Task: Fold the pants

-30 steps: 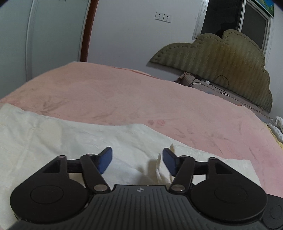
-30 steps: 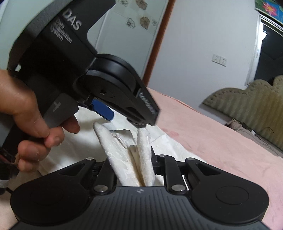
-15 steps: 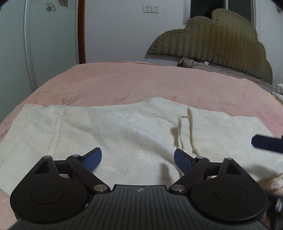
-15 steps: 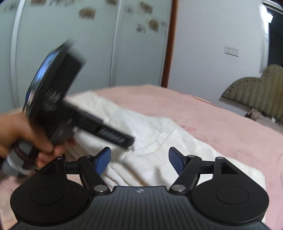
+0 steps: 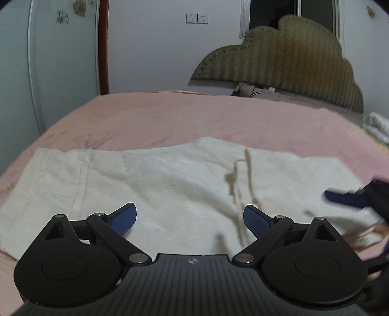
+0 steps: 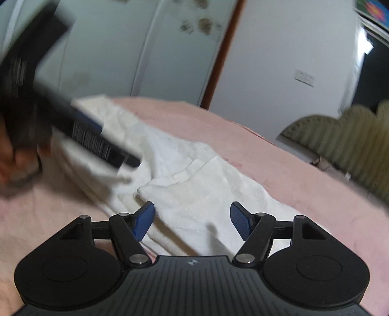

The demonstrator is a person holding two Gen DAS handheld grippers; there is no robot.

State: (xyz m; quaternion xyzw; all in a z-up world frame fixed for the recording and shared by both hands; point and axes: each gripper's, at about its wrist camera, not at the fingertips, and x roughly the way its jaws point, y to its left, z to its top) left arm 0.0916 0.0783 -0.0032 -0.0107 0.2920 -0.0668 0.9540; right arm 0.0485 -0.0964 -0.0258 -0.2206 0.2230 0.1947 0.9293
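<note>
The cream-white pants [image 5: 170,184] lie spread flat across the near part of a bed covered with a pink blanket [image 5: 184,116], stretching from the left side of the left wrist view to its right side. A raised fold or seam ridge [image 5: 245,175] runs front to back through the cloth a little right of the middle, with a small shadow beside it; a stitched line [image 5: 81,184] marks the cloth toward the left end. In the right wrist view the same pants [image 6: 194,184] run diagonally away from the camera, with a folded-over edge [image 6: 155,187] just ahead of the fingers.

The left claw [image 5: 190,217] hangs over the cloth with its blue pads [image 5: 124,217] wide apart — released, nothing between them. The right claw [image 6: 192,220] is likewise spread wide over the pants, its blue pads [image 6: 144,220] gripping nothing. Whether either touches the fabric cannot be told.

At the right edge of the left wrist view the right claw shows as a blurred dark shape with a blue tip. In the right wrist view the left claw [image 6: 111,150] appears blurred at upper left, held by the person's left hand [image 6: 14,158].

Beyond the bed stand a white wall with sockets [image 5: 197,18], a pale wardrobe door [image 5: 63,60] with flower marks, and an olive scalloped headboard [image 5: 287,60] — a cable and some clutter lie at its foot.
</note>
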